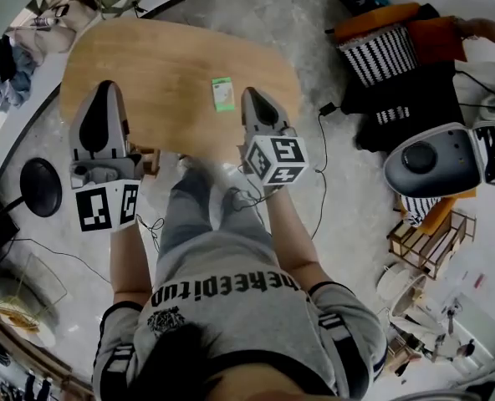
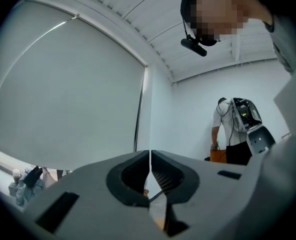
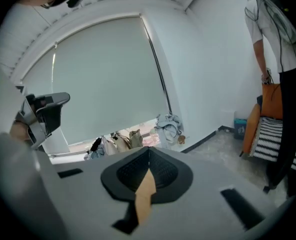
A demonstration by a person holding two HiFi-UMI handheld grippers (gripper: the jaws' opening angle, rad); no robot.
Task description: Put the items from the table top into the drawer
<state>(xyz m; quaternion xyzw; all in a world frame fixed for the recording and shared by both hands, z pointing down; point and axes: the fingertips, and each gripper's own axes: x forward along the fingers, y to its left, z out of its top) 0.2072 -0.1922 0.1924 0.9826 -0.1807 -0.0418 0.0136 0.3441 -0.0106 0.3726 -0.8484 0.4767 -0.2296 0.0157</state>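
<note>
A small green and white packet [image 1: 223, 93] lies on the oval wooden table [image 1: 164, 65], near its front edge. My right gripper [image 1: 252, 95] hovers just right of the packet, jaws shut with nothing between them; in the right gripper view [image 3: 148, 151] the pads meet. My left gripper [image 1: 106, 87] is over the table's left front part, apart from the packet. In the left gripper view [image 2: 150, 154] its jaws touch at the tips and hold nothing. A wooden piece [image 1: 150, 160] shows under the table's front edge; I cannot tell whether it is the drawer.
My legs stand at the table's front edge. A black round base [image 1: 40, 187] sits on the floor at the left. At the right are an orange chair with striped cushions [image 1: 384, 50], a white and black device [image 1: 436, 160] and cables [image 1: 321, 165]. Another person [image 2: 231, 129] stands by the far wall.
</note>
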